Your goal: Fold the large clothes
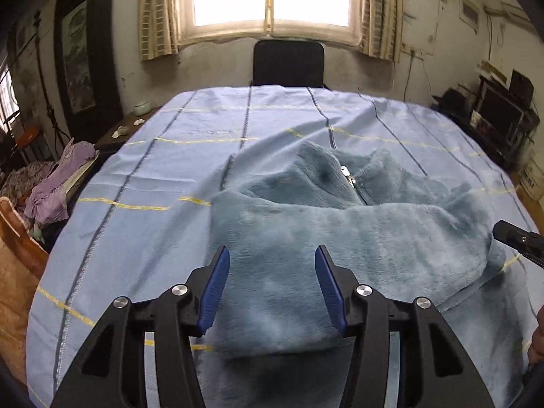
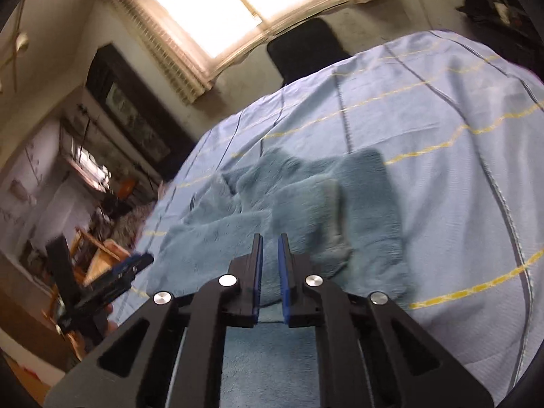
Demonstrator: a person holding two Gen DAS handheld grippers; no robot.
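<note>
**Fleece half-folded on worktop, both tools empty**

Worktop [image 1: 163,156]: covered by a light blue sheet with dark and yellow stripes; sheet is wrinkled around the garment.

Garment: a large grey-blue fleece jacket [image 1: 340,231] is laid on the sheet, towards the near right of the worktop in the left wrist view. It is bunched, not flat. A zipper pull [image 1: 346,173] is seen at the collar end, far side. A sleeve or side panel [image 2: 306,210] is seen doubled over the body in the right wrist view. Fold is judged as started, not finished.

Handling, as judged: thick plush pile, soft, no stiffness, so edges will sag once lifted. Moderately heavy for cloth, not fragile. Pile is likely slippery against smooth pads, so a deep bite is advised. The near hem corners and the shoulder seams are suggested as grip points, where layers are doubled and firmer. The zipper area is best avoided.

Left tool [image 1: 270,255]: wide open, nothing held. It is hung over the near edge of the fleece; contact with the pile cannot be told.

Right tool [image 2: 270,241]: nearly closed, a narrow gap left between the blue pads [image 2: 284,272]. Fleece is seen through the gap, not clamped. It is positioned over the near right part of the garment.
</note>
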